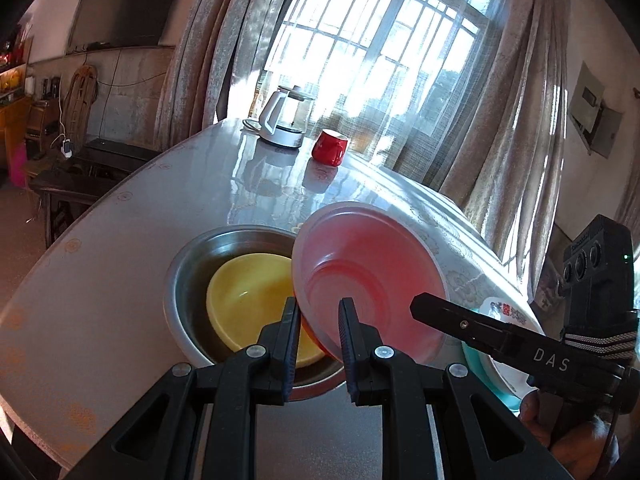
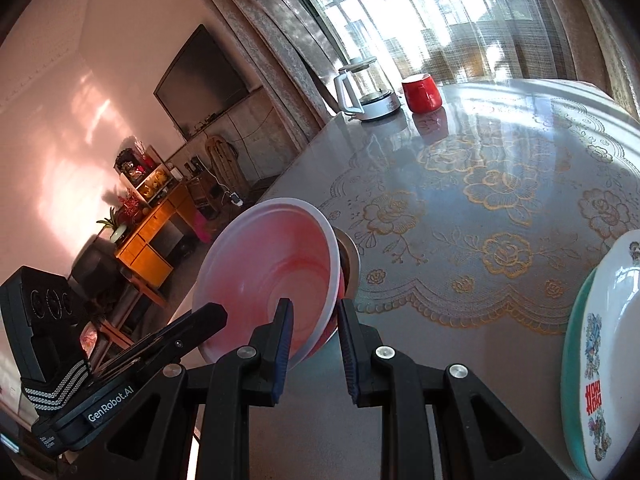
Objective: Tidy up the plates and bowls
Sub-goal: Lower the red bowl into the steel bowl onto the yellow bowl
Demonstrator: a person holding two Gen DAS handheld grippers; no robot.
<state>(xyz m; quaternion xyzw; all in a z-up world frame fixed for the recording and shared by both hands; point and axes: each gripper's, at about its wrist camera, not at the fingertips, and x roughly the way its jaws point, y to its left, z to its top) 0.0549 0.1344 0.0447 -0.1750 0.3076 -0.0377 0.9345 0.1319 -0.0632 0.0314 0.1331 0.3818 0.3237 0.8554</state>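
Observation:
A red bowl (image 1: pixel 372 268) (image 2: pixel 276 264) with a pale rim hangs tilted on edge above the table, held from both sides. In the left wrist view my left gripper (image 1: pixel 319 312) is shut on its near rim, and my right gripper (image 1: pixel 424 304) reaches in from the right. In the right wrist view my right gripper (image 2: pixel 314 312) is shut on the bowl's rim, with my left gripper (image 2: pixel 212 312) at the bowl's left side. Behind the bowl a steel basin (image 1: pixel 192 272) (image 2: pixel 348 256) holds a yellow bowl (image 1: pixel 248 300).
A white printed plate (image 2: pixel 612 320) (image 1: pixel 508 312) lies on a teal plate (image 2: pixel 576 320) at the table's right. A glass kettle (image 1: pixel 284 120) (image 2: pixel 364 88) and a red mug (image 1: pixel 329 147) (image 2: pixel 422 94) stand at the far edge by the window. A lace-patterned cloth (image 2: pixel 480 220) covers the table.

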